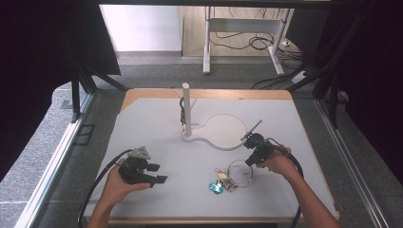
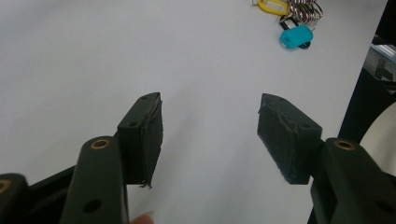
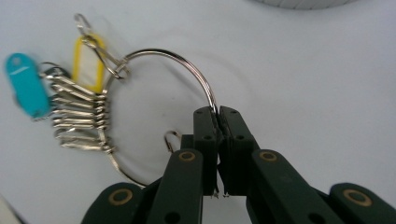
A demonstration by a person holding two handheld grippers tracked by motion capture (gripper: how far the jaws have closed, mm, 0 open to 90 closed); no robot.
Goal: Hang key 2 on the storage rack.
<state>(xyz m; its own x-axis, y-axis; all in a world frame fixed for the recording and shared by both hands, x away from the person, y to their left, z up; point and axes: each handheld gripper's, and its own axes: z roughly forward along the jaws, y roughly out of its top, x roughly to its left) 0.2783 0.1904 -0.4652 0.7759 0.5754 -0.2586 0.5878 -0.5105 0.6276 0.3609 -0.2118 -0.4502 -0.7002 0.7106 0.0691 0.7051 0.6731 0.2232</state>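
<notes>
While clamped, key ring (image 3: 159, 55) sits between right hand-held gripper (image 3: 217, 112) pads

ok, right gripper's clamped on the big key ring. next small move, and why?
Probably lift it a little, straight up. The right gripper is shut on the ring, which lies flat on the table with clips and the teal tag bunched at one side. A short lift would test the grip before carrying it toward the stand.

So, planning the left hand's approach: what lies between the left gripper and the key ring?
Nothing: in the high view, bare table runs from the open left gripper to the key ring, which the right gripper clamps.
</notes>
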